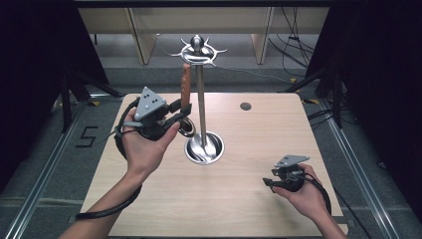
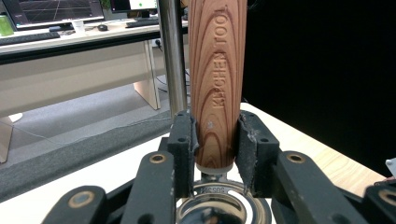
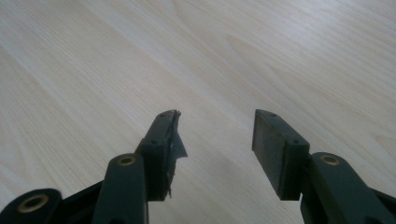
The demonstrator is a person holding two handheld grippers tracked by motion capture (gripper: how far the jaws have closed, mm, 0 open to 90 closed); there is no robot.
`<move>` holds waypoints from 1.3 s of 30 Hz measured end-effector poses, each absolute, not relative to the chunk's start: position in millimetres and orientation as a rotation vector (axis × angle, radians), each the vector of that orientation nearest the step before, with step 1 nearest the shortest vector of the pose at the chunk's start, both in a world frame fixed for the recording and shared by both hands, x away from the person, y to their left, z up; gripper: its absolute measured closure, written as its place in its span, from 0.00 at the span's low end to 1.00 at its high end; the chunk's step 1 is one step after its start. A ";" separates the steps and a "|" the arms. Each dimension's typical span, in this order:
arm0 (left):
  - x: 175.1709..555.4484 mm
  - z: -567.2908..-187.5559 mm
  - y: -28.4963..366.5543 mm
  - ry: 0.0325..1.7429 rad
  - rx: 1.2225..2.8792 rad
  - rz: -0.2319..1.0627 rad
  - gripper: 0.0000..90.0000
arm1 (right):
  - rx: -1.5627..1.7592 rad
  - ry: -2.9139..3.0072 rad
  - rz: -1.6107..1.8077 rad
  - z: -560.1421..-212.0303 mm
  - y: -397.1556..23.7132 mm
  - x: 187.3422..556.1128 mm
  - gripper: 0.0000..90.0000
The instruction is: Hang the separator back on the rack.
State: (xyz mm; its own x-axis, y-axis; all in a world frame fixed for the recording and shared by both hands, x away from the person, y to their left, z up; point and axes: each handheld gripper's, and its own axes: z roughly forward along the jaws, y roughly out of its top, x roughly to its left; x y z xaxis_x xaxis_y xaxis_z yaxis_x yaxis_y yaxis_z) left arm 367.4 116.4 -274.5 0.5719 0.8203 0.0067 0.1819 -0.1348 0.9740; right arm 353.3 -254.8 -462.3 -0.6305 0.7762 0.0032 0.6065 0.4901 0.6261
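A kitchen tool with a wooden handle (image 1: 185, 84) stands upright, its handle stamped "KITCHEN TOOL" (image 2: 218, 79) and its metal end pointing down. My left gripper (image 1: 181, 113) is shut on the lower part of that handle, just left of a steel utensil stand (image 1: 200, 99). The stand has a pole, a round base (image 1: 204, 148) and a ring of hooks (image 1: 198, 50) on top. The handle's top reaches up beside the hooks. My right gripper (image 1: 268, 181) rests low over the table's near right part, open, with nothing between its fingers (image 3: 163, 140).
The light wooden table (image 1: 249, 199) has a small dark round hole (image 1: 245, 106) at the back right. Dark curtains flank both sides, and cables lie on the floor behind. A desk with monitors (image 2: 51, 11) stands in the background of the left gripper view.
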 end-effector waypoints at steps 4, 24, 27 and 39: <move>369.9 -273.8 117.0 0.847 1.640 0.702 0.76 | 1.179 2.456 0.870 -462.3 -254.4 352.9 0.57; 372.0 -276.9 113.9 0.882 1.649 0.715 0.76 | 1.176 2.455 0.868 -461.6 -254.3 352.4 0.57; 374.4 -276.7 115.2 0.866 1.653 0.731 0.76 | 1.187 2.458 0.867 -461.1 -253.8 351.7 0.57; 378.1 -277.8 114.7 0.901 1.653 0.731 0.76 | 1.173 2.457 0.868 -461.5 -254.2 352.5 0.57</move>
